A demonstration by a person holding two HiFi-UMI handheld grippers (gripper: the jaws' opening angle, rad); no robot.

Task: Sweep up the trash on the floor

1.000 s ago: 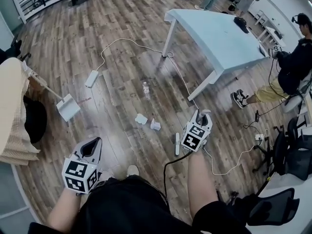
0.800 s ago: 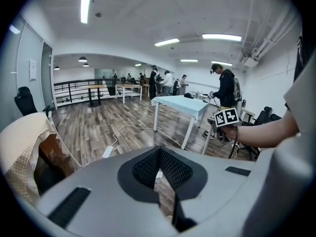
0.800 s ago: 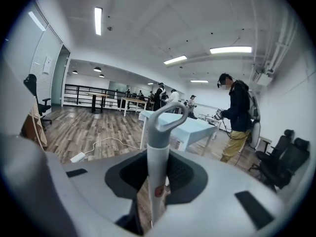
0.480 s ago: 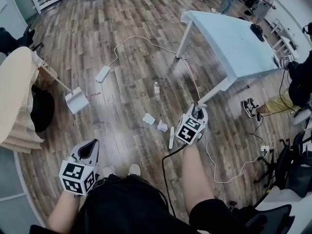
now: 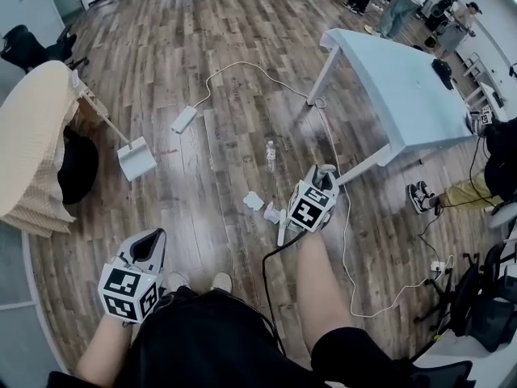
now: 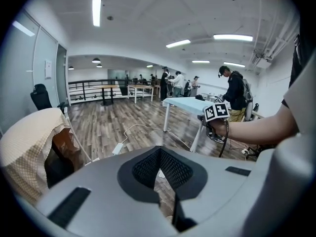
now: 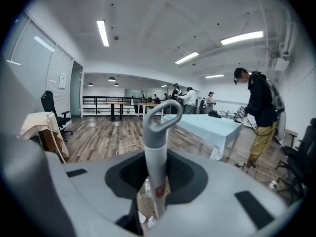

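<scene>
Right gripper [image 5: 322, 173] has edged closer to the trash over the last second. Its broom [image 7: 157, 132] is now just right of the two paper wads [image 5: 254, 200]. The left gripper [image 5: 149, 244] stays low by the person's left leg.

Wood-grain plank floor [image 5: 242, 47] fills the head view. A pale blue, flat-topped bench [image 5: 396, 87] on white legs stands ahead to the right. At the left edge is a chair under a beige woven cover [image 5: 32, 136]. Beside it a white plastic dustpan [image 5: 136, 158] rests on the floor, its long thin handle slanting up to the chair. A white cable [image 5: 242, 67] loops across the planks to a flat white power strip [image 5: 184, 120].

The right gripper is clenched on the broom's round shaft, which is grey with a loop on top and white below. The shaft stands upright between the jaws. The left gripper's jaws are pressed together with nothing in them.

A small clear bottle [image 5: 271, 153] sits on the floor beyond the wads. The crumpled white wads lie side by side, just left of the right gripper and well apart from the dustpan.
</scene>
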